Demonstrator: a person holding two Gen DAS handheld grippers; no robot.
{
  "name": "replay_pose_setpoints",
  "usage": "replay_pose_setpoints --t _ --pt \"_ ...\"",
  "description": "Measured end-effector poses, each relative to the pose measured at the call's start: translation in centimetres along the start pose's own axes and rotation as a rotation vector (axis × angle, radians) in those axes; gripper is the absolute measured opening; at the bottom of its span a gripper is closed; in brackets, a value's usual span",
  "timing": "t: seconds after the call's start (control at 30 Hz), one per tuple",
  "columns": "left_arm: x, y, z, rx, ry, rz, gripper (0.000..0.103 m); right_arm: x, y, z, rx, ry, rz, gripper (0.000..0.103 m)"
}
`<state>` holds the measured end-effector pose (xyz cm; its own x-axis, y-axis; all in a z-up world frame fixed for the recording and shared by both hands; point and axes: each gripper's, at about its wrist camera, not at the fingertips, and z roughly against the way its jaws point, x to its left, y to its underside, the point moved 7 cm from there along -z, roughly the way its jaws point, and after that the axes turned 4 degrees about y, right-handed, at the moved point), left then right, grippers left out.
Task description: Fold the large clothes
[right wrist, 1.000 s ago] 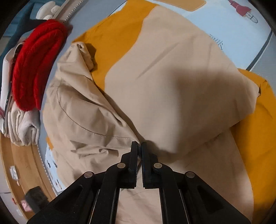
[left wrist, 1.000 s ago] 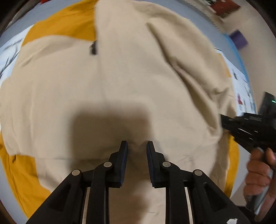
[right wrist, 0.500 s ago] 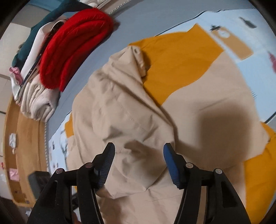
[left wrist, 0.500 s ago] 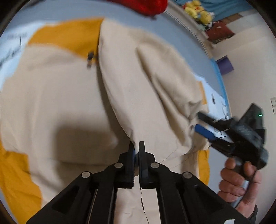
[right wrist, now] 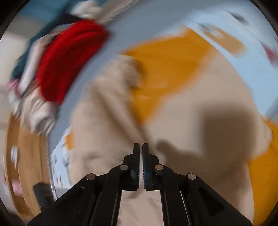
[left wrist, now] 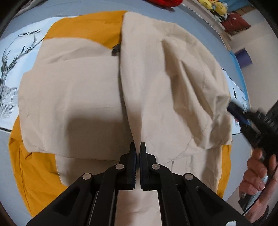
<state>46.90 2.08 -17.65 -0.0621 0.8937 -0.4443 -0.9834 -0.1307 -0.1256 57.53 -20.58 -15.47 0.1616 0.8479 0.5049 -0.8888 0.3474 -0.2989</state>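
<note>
While the beige-and-orange jacket [left wrist: 83,97] lies spread over a grey bed surface [left wrist: 52,10], the left gripper [left wrist: 137,147] stands over its lower middle with its jaws drawn together. A raised ridge of beige cloth runs from the jacket's upper edge straight down to the fingertips, and the jaws look pinched on that fold. To the left of the ridge a beige panel lies folded flat across the garment, with orange cloth showing above it and at the lower left. To the right the cloth is bunched into loose, rumpled folds.

At the right edge of the left wrist view, a person's hand [left wrist: 257,175] grips the handle of the right gripper [left wrist: 232,108], whose tip sits against the rumpled right side of the jacket.

From the right wrist, the picture is heavily blurred. The right gripper's jaws are closing and stand nearly together; whether cloth lies between them cannot be told. Beyond the jacket, a red knitted garment [right wrist: 69,60] lies at the upper left beside other piled clothes [right wrist: 34,111].
</note>
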Motion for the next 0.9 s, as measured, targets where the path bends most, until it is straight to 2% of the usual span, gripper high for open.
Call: replay_pose_setpoints --t 0.03,0.07,0.1,0.17,0.2,0.23,0.27,0.3,0.37,0.4,0.47,0.53,0.6,0.63,0.67,0.7,0.73,0.8,0.9 --pt "-0.3 -0.1 -0.1 0.002 -0.001 -0.008 0.001 1.3 -0.1 0.1 -0.014 -0.008 0.044 0.054" --pt "-0.4 0.1 -0.2 0.01 -0.003 -0.02 0.001 2.3 0.0 0.1 -0.029 -0.014 0.084 0.07" --pt "0.0 0.5 0.1 0.016 -0.002 -0.027 0.001 3.1 0.2 -0.1 -0.037 -0.007 0.126 0.081" --pt "-0.3 0.9 -0.6 0.029 -0.009 -0.041 0.001 4.4 0.6 -1.0 -0.01 0.029 0.198 0.081" --pt "-0.7 0.3 -1.1 0.028 -0.016 -0.041 0.001 4.5 1.0 -1.6 0.009 0.066 0.236 0.076" --pt "-0.6 0.0 -1.0 0.019 -0.025 -0.036 0.001 4.5 1.0 -2.0 0.011 0.083 0.247 0.046" --pt "-0.6 -0.4 -1.0 0.007 -0.04 -0.025 0.001 4.1 1.0 -2.1 0.02 0.092 0.234 0.022" --pt "-0.1 -0.7 -0.7 -0.004 -0.053 -0.016 0.001 3.1 0.8 -1.8 0.019 0.087 0.174 0.005" --pt "1.4 -0.3 -0.3 -0.013 -0.081 -0.001 0.001 0.5 0.0 -1.3 0.004 0.101 0.033 0.004" --pt "1.6 -0.2 -0.6 -0.004 -0.079 0.006 0.001 -1.2 -0.1 -1.4 0.013 0.137 -0.014 0.004" --pt "1.2 0.6 -1.6 0.042 -0.077 -0.011 0.001 -4.5 0.5 -2.6 0.088 0.162 -0.121 0.004" --pt "0.8 1.1 -2.5 0.071 -0.088 -0.03 0.004 -5.9 1.2 -3.9 0.144 0.193 -0.16 0.004" --pt "0.6 1.0 -2.9 0.088 -0.086 -0.011 0.008 -6.4 1.4 -3.7 0.127 0.244 -0.169 0.007" --pt "0.6 0.9 -2.9 0.089 -0.088 -0.011 0.01 -6.4 1.2 -3.3 0.117 0.251 -0.17 0.015" --pt "0.5 0.5 -2.6 0.077 -0.09 -0.016 0.012 -6.2 0.9 -2.8 0.097 0.263 -0.163 0.023" --pt "0.5 0.3 -2.1 0.058 -0.098 -0.024 0.013 -5.9 0.4 -2.1 0.068 0.273 -0.147 0.039" --pt "0.6 0.2 -1.5 0.042 -0.11 -0.032 0.015 -5.3 0.1 -1.4 0.04 0.271 -0.127 0.048" --pt "0.0 -0.7 0.2 -0.033 -0.161 -0.061 0.017 -3.1 -1.1 0.8 -0.059 0.26 -0.041 0.049" --pt "-1.7 -1.7 2.3 -0.149 -0.16 -0.087 0.017 -0.1 -1.7 3.5 -0.182 0.221 0.088 0.049"
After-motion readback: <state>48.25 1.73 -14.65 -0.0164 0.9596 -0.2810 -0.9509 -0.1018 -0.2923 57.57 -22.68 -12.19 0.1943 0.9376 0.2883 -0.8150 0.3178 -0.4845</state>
